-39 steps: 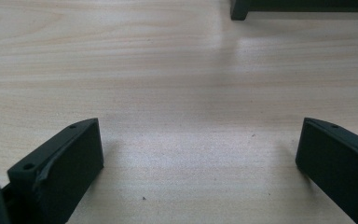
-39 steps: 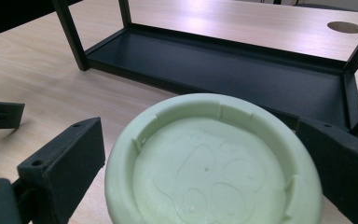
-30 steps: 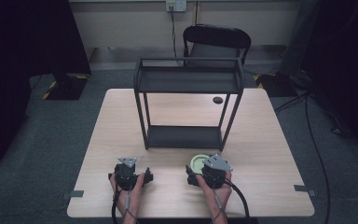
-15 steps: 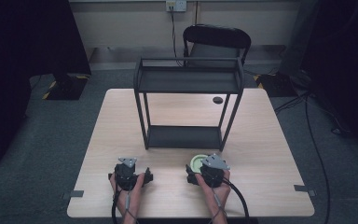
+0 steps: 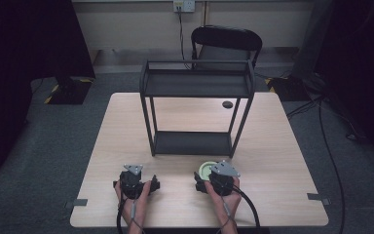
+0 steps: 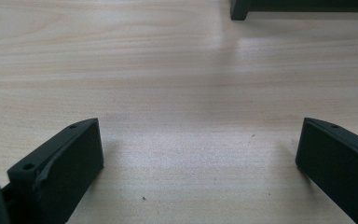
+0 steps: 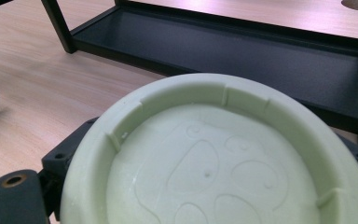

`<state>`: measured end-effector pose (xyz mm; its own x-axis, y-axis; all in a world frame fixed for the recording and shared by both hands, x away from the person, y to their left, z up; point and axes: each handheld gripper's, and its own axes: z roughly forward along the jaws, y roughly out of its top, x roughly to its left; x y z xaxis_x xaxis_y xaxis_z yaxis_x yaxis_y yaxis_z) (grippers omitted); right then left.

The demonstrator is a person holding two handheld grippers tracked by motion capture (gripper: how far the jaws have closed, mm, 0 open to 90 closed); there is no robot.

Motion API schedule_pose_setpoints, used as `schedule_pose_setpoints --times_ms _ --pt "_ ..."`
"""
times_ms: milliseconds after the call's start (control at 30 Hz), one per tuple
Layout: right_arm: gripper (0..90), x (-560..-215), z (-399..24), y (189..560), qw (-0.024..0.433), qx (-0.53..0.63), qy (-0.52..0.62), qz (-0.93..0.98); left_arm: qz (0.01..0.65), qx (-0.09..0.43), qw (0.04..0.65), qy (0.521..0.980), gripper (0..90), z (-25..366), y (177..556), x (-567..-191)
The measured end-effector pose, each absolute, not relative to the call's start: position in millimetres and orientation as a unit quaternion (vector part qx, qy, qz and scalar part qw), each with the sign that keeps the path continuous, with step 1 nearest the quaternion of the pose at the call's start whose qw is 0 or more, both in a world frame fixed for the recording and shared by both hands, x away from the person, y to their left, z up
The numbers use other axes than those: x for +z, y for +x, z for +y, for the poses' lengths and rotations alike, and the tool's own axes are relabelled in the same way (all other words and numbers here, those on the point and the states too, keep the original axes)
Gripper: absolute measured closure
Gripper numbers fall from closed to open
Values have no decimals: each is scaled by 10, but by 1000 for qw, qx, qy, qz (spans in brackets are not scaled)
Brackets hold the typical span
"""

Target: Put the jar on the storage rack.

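Note:
A pale green round dish (image 7: 214, 154) with a raised, notched rim and a paw-like pattern pressed into it sits between the jaws of my right gripper (image 7: 214, 151), which is shut on it. In the high view the dish (image 5: 205, 168) pokes out ahead of the right gripper (image 5: 209, 175), just in front of the black two-tier metal rack (image 5: 195, 83). My left gripper (image 5: 134, 184) rests near the table's front edge. Its jaws are spread wide over bare wood, so the left gripper (image 6: 200, 144) is open with nothing in it.
The rack's lower shelf (image 7: 223, 51) lies close behind the dish, and one rack foot (image 6: 239, 9) stands beyond the left gripper. A small dark disc (image 5: 228, 104) lies on the wooden table (image 5: 282, 161) behind the rack. A black chair (image 5: 226, 44) stands past the far edge.

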<state>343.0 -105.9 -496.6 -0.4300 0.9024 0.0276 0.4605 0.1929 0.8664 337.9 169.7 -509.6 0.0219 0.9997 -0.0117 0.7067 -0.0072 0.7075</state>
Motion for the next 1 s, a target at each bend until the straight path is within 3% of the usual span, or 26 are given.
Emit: schedule_pose_setpoints --times_ms 1000 --pt "106 -4880 -1045 3443 260 430 468 727 648 264 277 659 2 1697 3379 -5096"
